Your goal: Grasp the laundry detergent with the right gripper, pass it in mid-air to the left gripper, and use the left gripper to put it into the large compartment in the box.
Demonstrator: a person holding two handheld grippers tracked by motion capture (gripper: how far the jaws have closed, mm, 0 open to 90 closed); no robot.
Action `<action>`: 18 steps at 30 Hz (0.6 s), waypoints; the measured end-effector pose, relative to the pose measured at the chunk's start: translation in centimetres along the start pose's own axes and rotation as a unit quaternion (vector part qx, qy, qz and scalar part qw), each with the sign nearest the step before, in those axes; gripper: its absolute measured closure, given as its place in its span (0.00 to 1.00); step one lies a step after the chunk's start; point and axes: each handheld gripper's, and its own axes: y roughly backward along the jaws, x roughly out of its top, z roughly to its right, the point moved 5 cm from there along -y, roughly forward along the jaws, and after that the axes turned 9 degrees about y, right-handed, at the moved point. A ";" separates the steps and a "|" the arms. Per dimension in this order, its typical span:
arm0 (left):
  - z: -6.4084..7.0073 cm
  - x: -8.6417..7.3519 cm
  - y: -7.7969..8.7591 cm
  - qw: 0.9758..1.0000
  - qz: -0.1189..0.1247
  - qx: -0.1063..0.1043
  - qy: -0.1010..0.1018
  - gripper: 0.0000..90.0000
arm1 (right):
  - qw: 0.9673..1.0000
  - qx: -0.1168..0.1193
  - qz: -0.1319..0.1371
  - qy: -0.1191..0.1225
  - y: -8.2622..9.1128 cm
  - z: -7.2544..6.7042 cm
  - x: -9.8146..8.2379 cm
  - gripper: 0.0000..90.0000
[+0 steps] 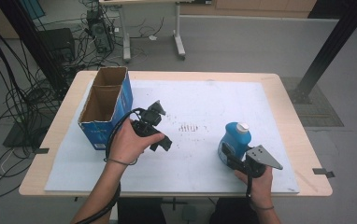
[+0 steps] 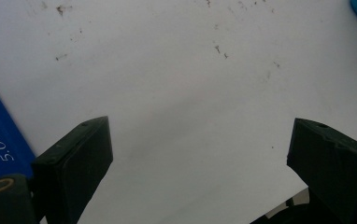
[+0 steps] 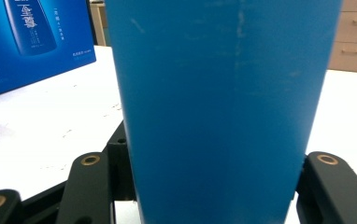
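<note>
- While the blue bottle (image 1: 236, 136) stood upright on the white board (image 1: 214, 100) at the person's right, the right gripper (image 1: 226, 156) was clamped on its lower body from the near side.
- In the right gripper view the blue bottle (image 3: 221, 107) sat squarely between the two black jaws, which pressed on either side of it.
- Its white cap (image 1: 243, 126) was on and faced up.
- The left gripper (image 1: 161, 140) hovered over the board left of centre, held in the left hand (image 1: 129, 142), jaws spread wide with bare board between them.
- The blue cardboard box (image 1: 105, 106) stood open-topped at the board's far left, just beside the left hand.
- The bottle was well apart from the box, with some faint dark marks (image 1: 188, 127) on the board between them.
</note>
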 end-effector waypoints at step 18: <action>0.0 0.6 0.2 1.000 0.001 -0.006 -0.009 0.08 | 1.000 0.016 -0.013 0.006 0.0 0.4 0.3 0.48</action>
